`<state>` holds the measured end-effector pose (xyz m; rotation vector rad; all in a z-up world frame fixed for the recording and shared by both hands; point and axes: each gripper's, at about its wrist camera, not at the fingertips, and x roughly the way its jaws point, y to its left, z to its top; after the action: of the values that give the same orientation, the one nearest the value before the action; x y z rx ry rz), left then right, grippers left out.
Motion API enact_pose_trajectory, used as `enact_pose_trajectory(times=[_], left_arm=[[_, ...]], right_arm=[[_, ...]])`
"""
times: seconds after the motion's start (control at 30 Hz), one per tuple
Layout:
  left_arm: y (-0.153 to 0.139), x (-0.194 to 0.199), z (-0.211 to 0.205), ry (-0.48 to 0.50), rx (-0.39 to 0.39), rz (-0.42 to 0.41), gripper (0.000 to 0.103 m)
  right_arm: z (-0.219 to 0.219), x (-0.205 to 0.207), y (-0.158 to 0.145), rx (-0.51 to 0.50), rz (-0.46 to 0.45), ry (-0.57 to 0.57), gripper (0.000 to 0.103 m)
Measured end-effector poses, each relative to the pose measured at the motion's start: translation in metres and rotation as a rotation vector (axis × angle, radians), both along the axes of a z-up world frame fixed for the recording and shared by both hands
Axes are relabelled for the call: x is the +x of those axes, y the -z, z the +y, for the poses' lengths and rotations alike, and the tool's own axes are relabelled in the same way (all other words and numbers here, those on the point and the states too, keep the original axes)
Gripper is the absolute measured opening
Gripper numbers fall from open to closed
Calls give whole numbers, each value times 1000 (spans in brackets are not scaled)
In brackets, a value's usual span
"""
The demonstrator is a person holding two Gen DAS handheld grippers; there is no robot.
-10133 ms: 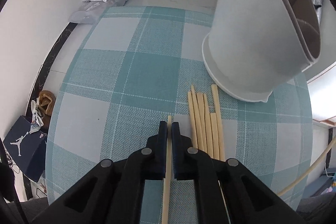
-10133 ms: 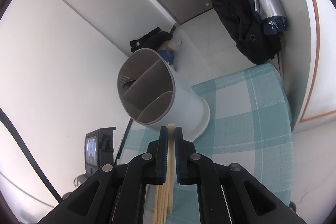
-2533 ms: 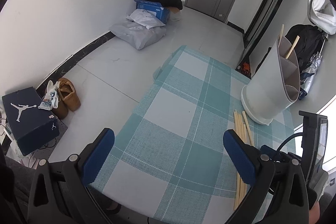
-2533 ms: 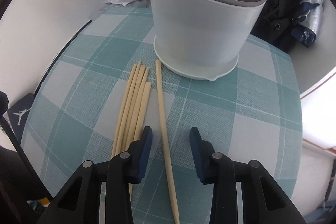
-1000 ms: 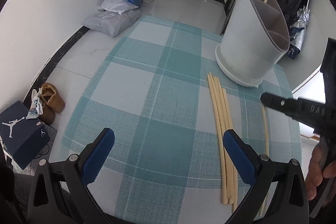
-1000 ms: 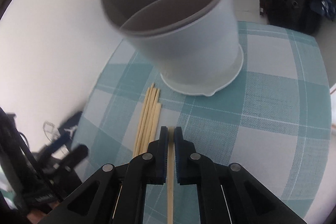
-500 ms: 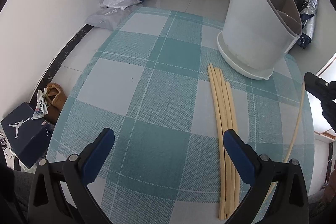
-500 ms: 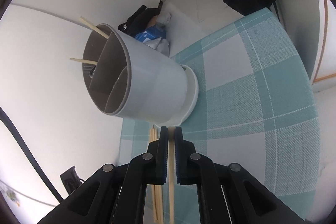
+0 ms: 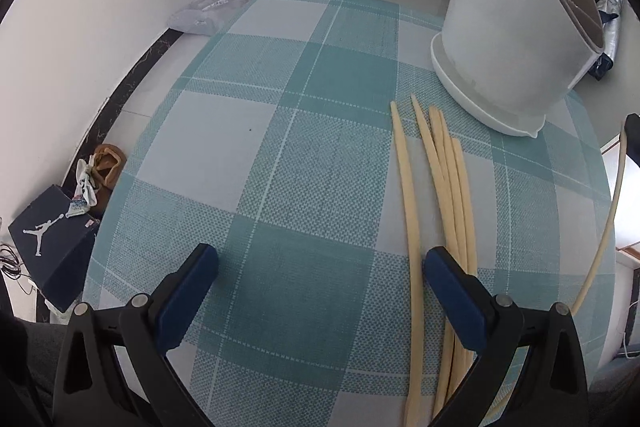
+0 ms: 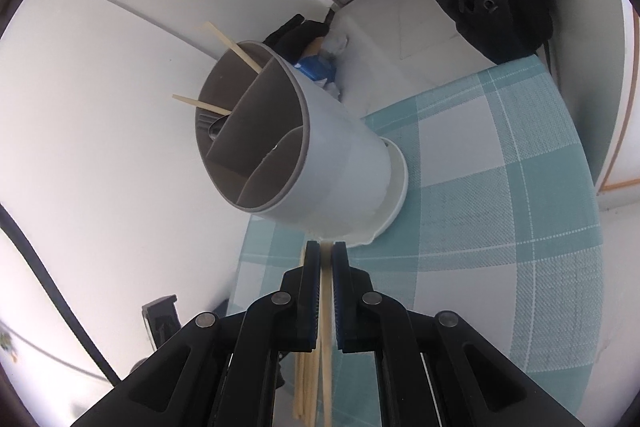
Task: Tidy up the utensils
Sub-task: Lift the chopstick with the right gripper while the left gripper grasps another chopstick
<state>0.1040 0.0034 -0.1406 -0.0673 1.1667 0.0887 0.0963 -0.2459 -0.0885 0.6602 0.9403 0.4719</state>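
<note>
Five pale wooden chopsticks point(image 9: 442, 187) lie side by side on the teal-and-white checked tablecloth point(image 9: 280, 131), their tips just beside the base of the tall white plastic utensil holder with grey inner dividers point(image 10: 316, 163). Clenched on a sixth pale chopstick point(image 10: 326, 303), the right gripper point(image 10: 326, 247) holds it in the air near the holder's base, while two more chopsticks point(image 10: 236, 47) stand in the holder's far compartment. Above the cloth near the holder, the left gripper point(image 9: 320, 263) hangs with its blue-padded jaws spread wide and nothing between them.
</note>
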Motion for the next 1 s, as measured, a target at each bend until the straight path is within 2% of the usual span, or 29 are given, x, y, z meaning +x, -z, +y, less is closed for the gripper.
enact_pose_trajectory(times=[0.2,0.3,0.4,0.47,0.57,0.63,0.7,0.8,0.87,0.9,1.0], left_arm=[[0,10,0,6,20,31,102],[-7,25,2,12,19,-8,101],[-7,44,4,6,4,-9,90],[-2,56,2,24,-54,29,83],[0,63,-11,76,-16,43,82],[0,64,-20,115,41,39,83],[-1,66,-21,132,40,52,78],[-5,67,-19,136,17,57,49],[-8,71,-25,178,0,73,10],[-8,71,-30,196,-5,84,4],[-7,74,-28,169,-31,80,2]], right_arm=[[4,1,-5,-20,-15,3,5],[7,1,-11,-33,-41,0,5],[10,0,-18,-56,-73,-8,5],[10,0,-20,-60,-82,-6,5],[9,2,-21,-60,-82,-3,5],[10,3,-20,-62,-80,-3,5],[10,4,-20,-68,-75,-3,5],[11,6,-21,-71,-75,-2,5],[11,7,-23,-78,-83,0,5],[10,7,-24,-79,-87,0,5],[10,7,-27,-86,-97,1,5]])
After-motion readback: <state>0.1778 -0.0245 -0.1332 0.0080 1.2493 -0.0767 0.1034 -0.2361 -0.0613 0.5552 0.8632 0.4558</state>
